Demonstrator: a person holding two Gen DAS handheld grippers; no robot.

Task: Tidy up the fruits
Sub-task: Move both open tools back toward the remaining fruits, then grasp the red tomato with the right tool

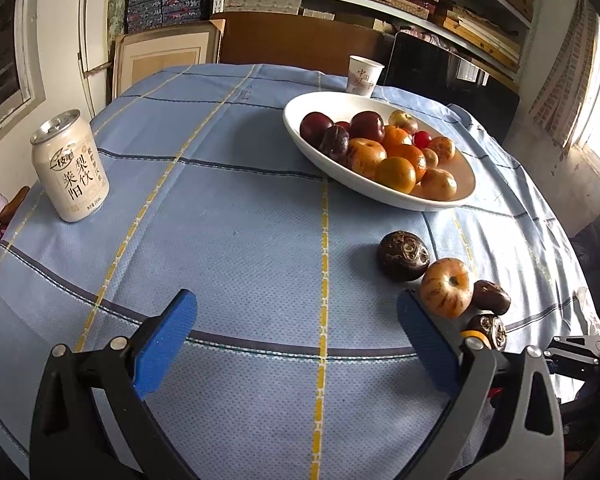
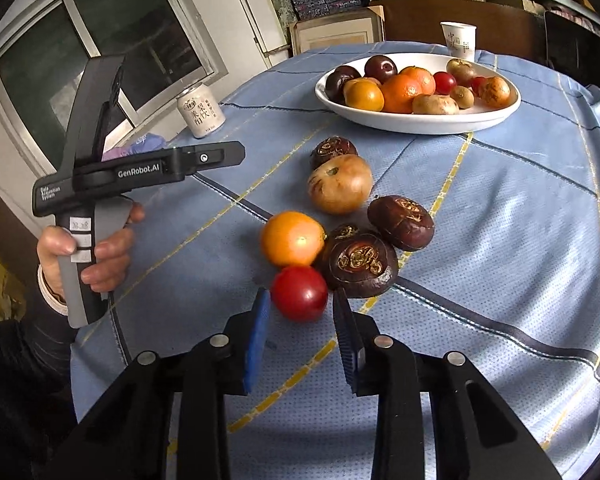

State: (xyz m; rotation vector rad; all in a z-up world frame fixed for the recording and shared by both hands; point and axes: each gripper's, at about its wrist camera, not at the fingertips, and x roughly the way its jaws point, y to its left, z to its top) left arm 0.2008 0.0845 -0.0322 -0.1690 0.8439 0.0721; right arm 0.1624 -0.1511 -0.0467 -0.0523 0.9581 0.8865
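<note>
My right gripper (image 2: 300, 294) is shut on a small red tomato (image 2: 299, 293), which its blue pads (image 2: 258, 332) pinch at the tips, low over the blue cloth. Just beyond lie an orange (image 2: 292, 238), three dark brown water chestnuts (image 2: 360, 264) and a pale striped fruit (image 2: 340, 184). A white bowl (image 2: 420, 124) farther back holds several plums, oranges and tomatoes. My left gripper (image 1: 296, 300) stands open over bare cloth with nothing between its fingers. The striped fruit (image 1: 446, 287) and a dark chestnut (image 1: 403, 256) sit just right of its right finger. The bowl (image 1: 380, 198) lies beyond.
A pale drink can (image 1: 70, 168) stands at the table's left edge. A paper cup (image 1: 364, 76) stands behind the bowl. A person's hand (image 2: 96, 256) grips the left gripper's handle on the left. The checked blue tablecloth (image 1: 240, 220) covers a round table, with shelves and a window beyond.
</note>
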